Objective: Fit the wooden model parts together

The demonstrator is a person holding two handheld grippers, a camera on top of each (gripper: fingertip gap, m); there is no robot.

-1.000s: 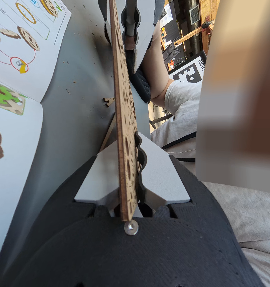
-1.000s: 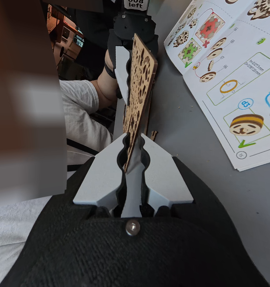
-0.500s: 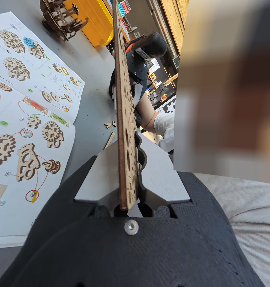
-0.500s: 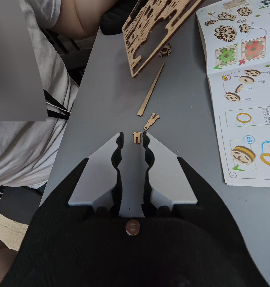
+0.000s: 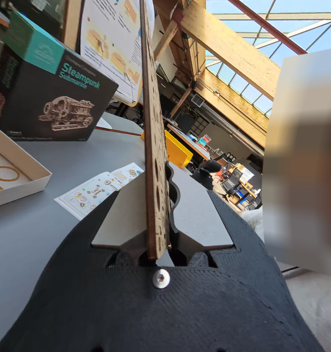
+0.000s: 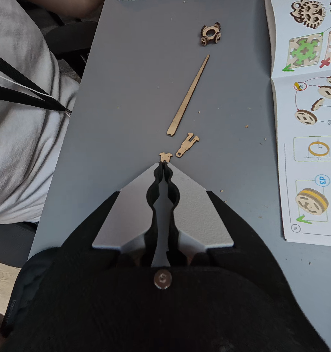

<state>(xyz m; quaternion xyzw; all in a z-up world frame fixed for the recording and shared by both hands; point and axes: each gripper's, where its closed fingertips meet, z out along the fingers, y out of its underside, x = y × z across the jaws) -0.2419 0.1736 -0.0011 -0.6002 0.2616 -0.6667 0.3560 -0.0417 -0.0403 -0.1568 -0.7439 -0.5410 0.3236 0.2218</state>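
In the left wrist view my left gripper [image 5: 160,175] is shut on a thin laser-cut wooden sheet [image 5: 153,114], held edge-on and raised above the grey table [image 5: 81,158]. In the right wrist view my right gripper [image 6: 163,164] is low over the table, its tips shut on the near end of a small notched wooden part [image 6: 165,157]. Just beyond it lie a small key-shaped wooden part [image 6: 187,144], a long tapered wooden stick [image 6: 189,95] and, farther off, a ring-shaped wooden sub-assembly [image 6: 210,34].
An open instruction booklet [image 6: 309,114] lies to the right; it also shows in the left wrist view [image 5: 96,192]. A black and teal kit box [image 5: 46,91], a cardboard tray with rubber bands [image 5: 18,179] and a yellow bin [image 5: 176,150] stand farther off. The table edge and a person's white shirt [image 6: 18,133] lie left. The gap from one gripper's tips to the other's is roughly 35 centimetres. From the right gripper's tips to the long tapered wooden stick [image 6: 189,95] is close to 8 centimetres.
My right gripper let go of the wooden sheet, dropped to the table and closed on the small notched part. My left gripper swung upward with the sheet still in it.
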